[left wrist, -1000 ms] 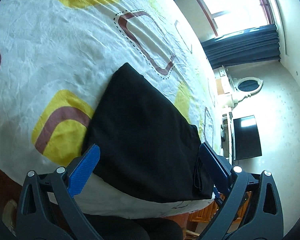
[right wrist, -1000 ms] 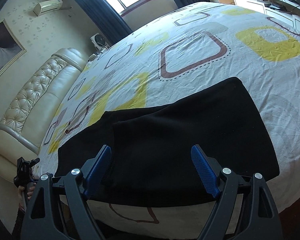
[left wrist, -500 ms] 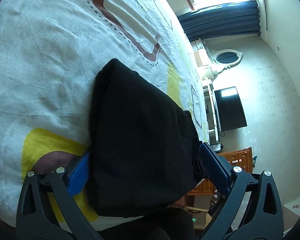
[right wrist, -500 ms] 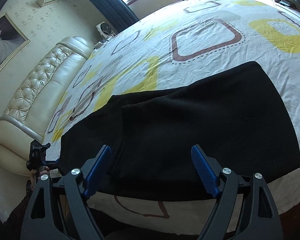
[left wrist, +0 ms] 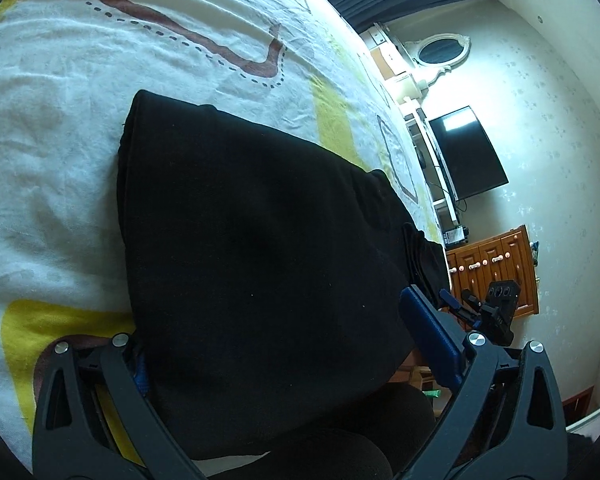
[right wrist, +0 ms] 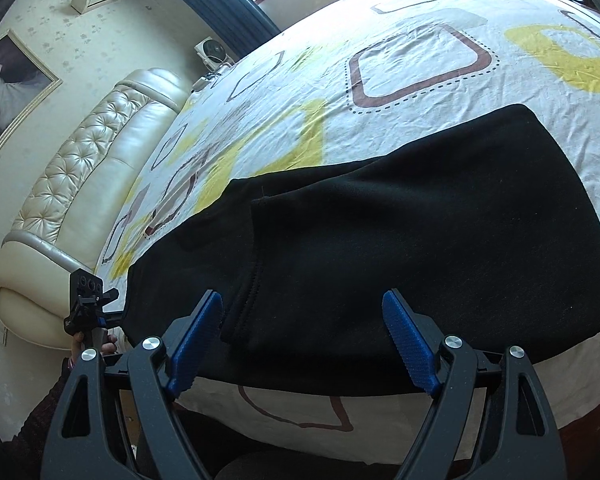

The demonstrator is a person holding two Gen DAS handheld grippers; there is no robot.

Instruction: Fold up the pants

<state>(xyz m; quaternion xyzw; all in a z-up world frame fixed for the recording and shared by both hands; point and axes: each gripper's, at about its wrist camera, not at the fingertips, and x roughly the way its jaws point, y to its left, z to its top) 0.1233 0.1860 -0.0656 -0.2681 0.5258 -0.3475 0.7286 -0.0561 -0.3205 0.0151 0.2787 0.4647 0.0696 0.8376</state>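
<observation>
Black pants (left wrist: 252, 240) lie folded on the patterned bed sheet (left wrist: 60, 120), close to the near edge. My left gripper (left wrist: 276, 332) is open and straddles one end of the pants; the cloth covers most of its left blue pad (left wrist: 140, 372). In the right wrist view the pants (right wrist: 420, 232) stretch across the bed sheet (right wrist: 420, 60), with a folded layer's seam at the left. My right gripper (right wrist: 304, 340) hangs open just above the near edge of the pants, nothing pressed between its pads. Each gripper shows small in the other's view: the right gripper (left wrist: 456, 304), the left gripper (right wrist: 114, 304).
A padded cream headboard (right wrist: 80, 184) runs along the left of the bed. A TV (left wrist: 464, 156) and a wooden cabinet (left wrist: 496, 268) stand against the wall past the bed's end. The person's dark-clad legs (left wrist: 340, 440) are right at the bed's near edge.
My left gripper has rolled and come down and in, so the end of the pants now lies between its fingers. The right gripper has sunk slightly toward the pants, jaws unchanged.
</observation>
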